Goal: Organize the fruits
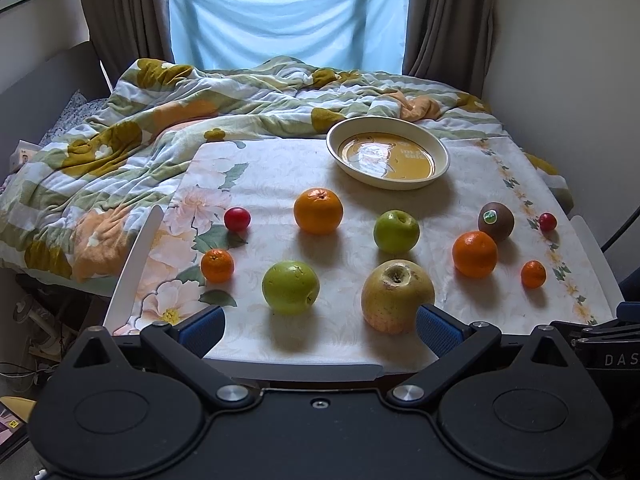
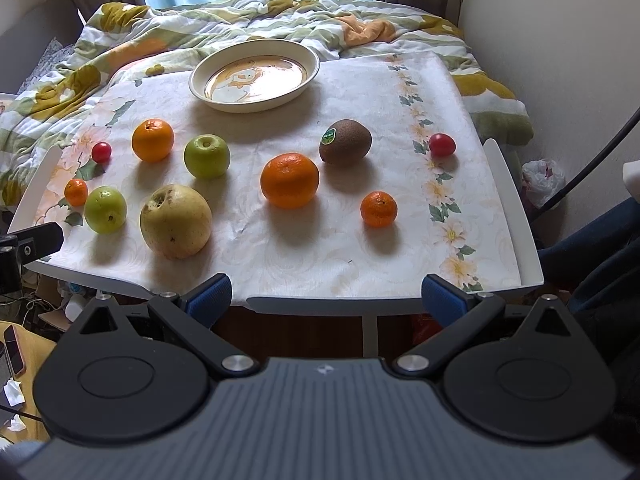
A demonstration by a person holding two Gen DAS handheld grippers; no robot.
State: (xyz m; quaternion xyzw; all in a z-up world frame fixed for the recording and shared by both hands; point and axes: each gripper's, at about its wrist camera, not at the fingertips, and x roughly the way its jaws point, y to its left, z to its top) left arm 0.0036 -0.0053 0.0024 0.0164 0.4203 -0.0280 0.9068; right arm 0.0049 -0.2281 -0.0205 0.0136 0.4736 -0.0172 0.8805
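Left gripper (image 1: 320, 326): blue-padded fingers spread wide at the near table edge, nothing between them; the right pad overlaps the yellow pear in the left wrist view.
Right gripper (image 2: 326, 298): fingers spread wide, holding nothing, set just short of the table's near edge.
Yellow pear (image 1: 397, 295): largest fruit, near edge, stem pit up, brown blemishes.
Green apples: one (image 1: 290, 287) left of the pear; another (image 1: 396, 231) behind the pear, mid-table.
Large oranges: one (image 1: 318, 210) left of centre; one (image 1: 475, 254) to the right, just in front of the kiwi.
Small mandarins: one (image 1: 217, 265) near the left edge; one (image 1: 533, 274) near the right edge.
Kiwi (image 1: 495, 221): brown, green sticker on it, close to or touching the right orange; cannot tell which.
Cherry tomatoes: one (image 1: 237, 219) far left; one (image 1: 547, 221) far right.
Plate (image 1: 440, 148): cream rim, glossy yellow centre, empty, at the far side behind all the fruit.
Table (image 1: 132, 264): white, raised side rails, covered by a floral cloth (image 1: 280, 168).
Surroundings: rumpled flowered quilt (image 1: 120, 128) on a bed beyond the table; brown curtains (image 1: 120, 16) flanking a pale blue window sheet (image 1: 288, 12); phone (image 2: 14, 350) lower left in the right wrist view.
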